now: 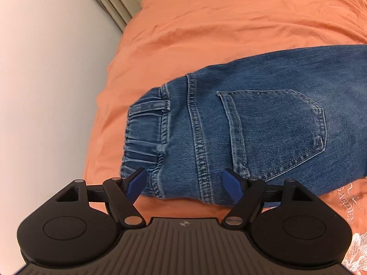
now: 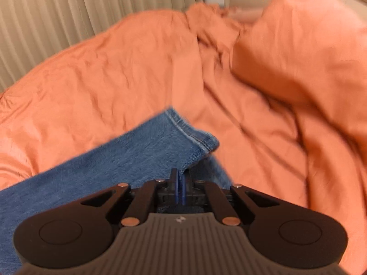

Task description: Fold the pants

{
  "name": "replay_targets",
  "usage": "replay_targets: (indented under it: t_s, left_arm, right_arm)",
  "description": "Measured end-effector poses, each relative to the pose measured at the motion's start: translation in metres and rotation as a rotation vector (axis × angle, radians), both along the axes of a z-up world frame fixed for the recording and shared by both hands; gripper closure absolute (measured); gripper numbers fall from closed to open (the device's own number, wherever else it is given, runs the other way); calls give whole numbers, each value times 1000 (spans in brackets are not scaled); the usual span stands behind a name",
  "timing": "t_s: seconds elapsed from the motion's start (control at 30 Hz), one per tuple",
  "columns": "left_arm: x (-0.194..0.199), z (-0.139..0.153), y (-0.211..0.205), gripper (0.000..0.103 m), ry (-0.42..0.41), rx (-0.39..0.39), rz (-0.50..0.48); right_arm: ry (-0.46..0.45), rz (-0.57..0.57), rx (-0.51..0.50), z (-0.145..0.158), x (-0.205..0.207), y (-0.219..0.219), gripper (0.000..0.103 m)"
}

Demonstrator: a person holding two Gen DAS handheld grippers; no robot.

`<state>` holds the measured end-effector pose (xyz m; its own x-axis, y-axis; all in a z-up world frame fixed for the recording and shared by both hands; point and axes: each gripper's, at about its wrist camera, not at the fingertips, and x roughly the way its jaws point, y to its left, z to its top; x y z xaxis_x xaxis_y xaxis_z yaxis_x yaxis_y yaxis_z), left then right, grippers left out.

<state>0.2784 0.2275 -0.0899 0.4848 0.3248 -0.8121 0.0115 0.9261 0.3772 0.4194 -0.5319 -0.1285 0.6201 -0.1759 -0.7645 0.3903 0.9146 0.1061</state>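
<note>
Jeans: one pair, lying flat on the orange bedcover, elastic waistband toward the wall.
Back pocket: one facing up.
Belt loops: two on the waistband, the upper one.
Left gripper: fingers spread wide, hanging above the waistband corner, holding nothing.
Right gripper: fingers pressed together, pinching denim near the leg hem.
Curtain: one, pleated, beige.

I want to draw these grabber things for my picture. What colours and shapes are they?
Both look alike. The left gripper and right gripper have blue finger pads on black linked bars with silvery round pins. Each has two black round bulges at the sides and a grey ribbed middle plate bearing a small pale mark. No cables or sleeves show.
</note>
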Motion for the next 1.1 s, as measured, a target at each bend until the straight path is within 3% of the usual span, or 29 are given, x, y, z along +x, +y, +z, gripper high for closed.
replay_targets:
  t_s: [0.13, 0.23, 0.27, 0.37, 0.43, 0.67, 0.83, 0.93, 1.0, 1.1]
  left_arm:
    - [0, -2, 5, 15, 4, -20, 23]
    - [-4, 4, 14, 15, -4, -79, 56]
    - [-6, 8, 19, 15, -16, -119, 82]
    - [-15, 19, 41, 15, -65, -286, 186]
    - [-22, 20, 54, 15, -104, -384, 255]
    - [-50, -11, 95, 18, -247, -687, 534]
    - [-52, -49, 112, 18, -281, -843, 611]
    - [-41, -64, 115, 15, -313, -872, 631]
    - [-31, -69, 112, 15, -322, -836, 625]
    - [-19, -72, 103, 24, -323, -757, 586]
  right_arm:
    - [113, -50, 8, -30, 6, -7, 103]
    - [173, -49, -16, -58, 9, -2, 103]
    - [174, -64, -11, -63, 8, -3, 103]
    - [153, -83, 4, -63, 3, -7, 87]
    - [150, -79, 9, -58, -1, -7, 66]
    - [108, -54, 73, -49, -28, -1, 64]
    - [107, -58, 92, -52, -44, 2, 64]
    - [112, -57, 91, -52, -46, 2, 64]
    - [111, -60, 96, -51, -48, 3, 64]
    - [101, -58, 123, -50, -51, 4, 64]
